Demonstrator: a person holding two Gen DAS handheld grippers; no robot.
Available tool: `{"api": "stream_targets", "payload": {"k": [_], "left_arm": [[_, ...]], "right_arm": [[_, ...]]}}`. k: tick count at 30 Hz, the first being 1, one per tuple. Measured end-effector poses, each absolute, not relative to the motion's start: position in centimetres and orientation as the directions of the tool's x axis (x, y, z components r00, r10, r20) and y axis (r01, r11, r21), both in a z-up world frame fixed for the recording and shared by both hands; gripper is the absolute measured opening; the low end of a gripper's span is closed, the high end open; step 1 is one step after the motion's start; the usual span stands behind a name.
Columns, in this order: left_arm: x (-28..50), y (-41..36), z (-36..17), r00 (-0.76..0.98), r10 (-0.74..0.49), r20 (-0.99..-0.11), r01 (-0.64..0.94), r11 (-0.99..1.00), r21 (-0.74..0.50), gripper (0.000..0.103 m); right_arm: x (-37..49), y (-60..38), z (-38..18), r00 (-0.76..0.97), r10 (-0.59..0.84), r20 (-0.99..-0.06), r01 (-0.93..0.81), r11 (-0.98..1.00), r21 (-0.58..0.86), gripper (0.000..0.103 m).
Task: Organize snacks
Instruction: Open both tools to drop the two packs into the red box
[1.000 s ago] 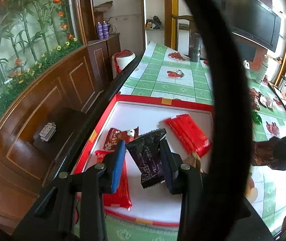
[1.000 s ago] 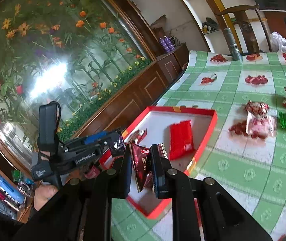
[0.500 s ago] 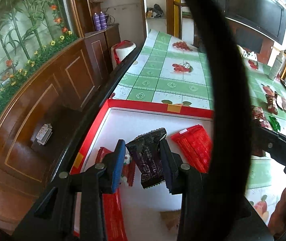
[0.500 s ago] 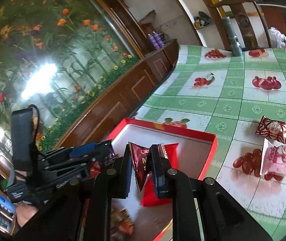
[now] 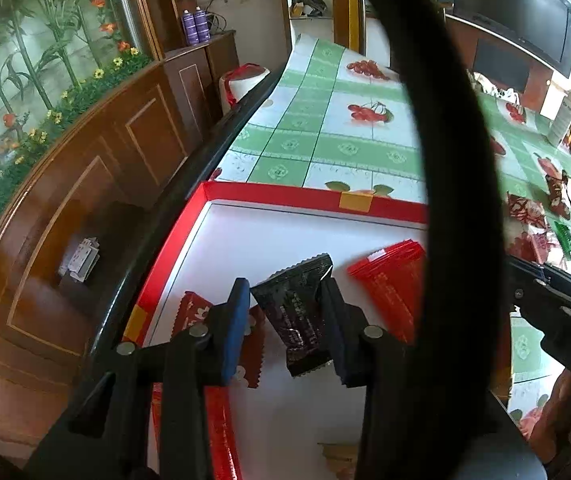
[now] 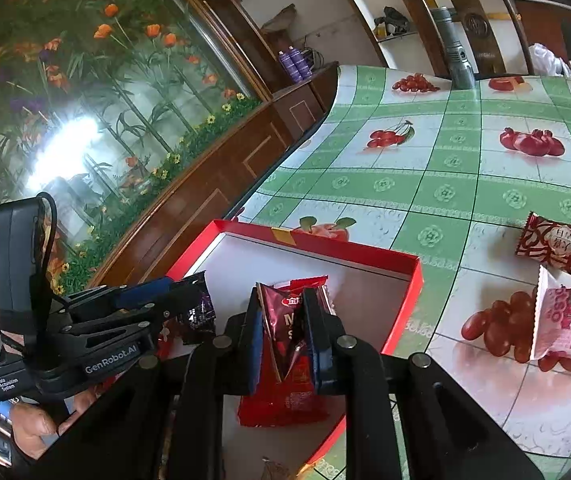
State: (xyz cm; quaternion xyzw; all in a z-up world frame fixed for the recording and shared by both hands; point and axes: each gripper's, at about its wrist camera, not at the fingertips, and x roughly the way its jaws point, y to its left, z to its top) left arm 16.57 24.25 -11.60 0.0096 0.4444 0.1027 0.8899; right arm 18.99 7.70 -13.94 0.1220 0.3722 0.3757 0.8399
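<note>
A red box with a white floor (image 5: pixel 305 194) sits at the table's left edge. Over it my left gripper (image 5: pixel 285 286) has a dark purple snack packet (image 5: pixel 297 320) between its pads; its jaws are opening and the pads still touch the packet. In the right wrist view my right gripper (image 6: pixel 282 296) pinches a maroon snack packet (image 6: pixel 285 324) above the box (image 6: pixel 345 246); its jaws are just starting to open. The left gripper (image 6: pixel 189 292) and its dark packet (image 6: pixel 199 314) show to the left. A flat red packet (image 5: pixel 389 284) and a red-and-white one (image 5: pixel 193 314) lie in the box.
Loose snacks lie on the green checked tablecloth right of the box: a red-and-white packet (image 6: pixel 557 246) and a pink one (image 6: pixel 569 320). A thick black cable (image 5: pixel 457 160) crosses the left wrist view. The table edge and a wooden cabinet (image 5: pixel 125 160) run along the left. A grey cylinder (image 6: pixel 457 56) stands far back.
Both grippers have come forward and down over the red box, each with its packet still between its pads. The box now looks larger and closer.
</note>
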Motion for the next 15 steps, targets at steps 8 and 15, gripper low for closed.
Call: {"api": "stream_targets", "payload": {"k": [8,15], "left_arm": [[15.3,24.4,-10.5,0.600,0.244,-0.762,-0.214,0.967,0.142,0.083],[13.6,24.4,-8.9,0.620,0.256,-0.742,-0.239,0.962,0.132,0.084]], "right_arm": [[18.1,7.6,-13.1,0.451,0.719,-0.528,-0.551,0.690,0.470,0.038],[16.3,6.3,-11.6,0.464,0.729,-0.503,-0.561,0.681,0.471,0.044]]}}
